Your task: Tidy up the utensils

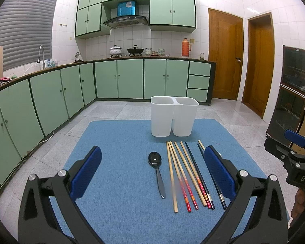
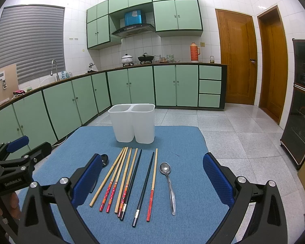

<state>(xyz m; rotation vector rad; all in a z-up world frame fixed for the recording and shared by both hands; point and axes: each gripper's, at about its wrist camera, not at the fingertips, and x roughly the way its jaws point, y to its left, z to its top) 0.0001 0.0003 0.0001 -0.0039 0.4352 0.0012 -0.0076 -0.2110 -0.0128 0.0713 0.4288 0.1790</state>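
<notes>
White holder point(image 1: 173, 118) behind chopsticks point(image 1: 185, 174), spoons.

Blue mat point(image 2: 179, 142): woven cloth, matt, slightly rough. Holder point(image 2: 132, 122) at 12 o'clock: white plastic, smooth, semi-matt. Chopsticks point(image 2: 122, 179): mostly pale wood/bamboo w/ glossy red lacquered ends; two black ones look lacquered. Spoon point(image 2: 168, 181) at 3 o'clock of them: polished metal, shiny; the dark spoon point(image 1: 156, 169) also glossy. Left gripper point(image 1: 152, 170) & right gripper point(image 2: 152, 174): matt black plastic frames, textured blue rubbery pads point(image 2: 217, 179), metal pins. Floor point(image 2: 233, 126): glossy tile. Doors point(image 2: 238, 61): varnished wood.
</notes>
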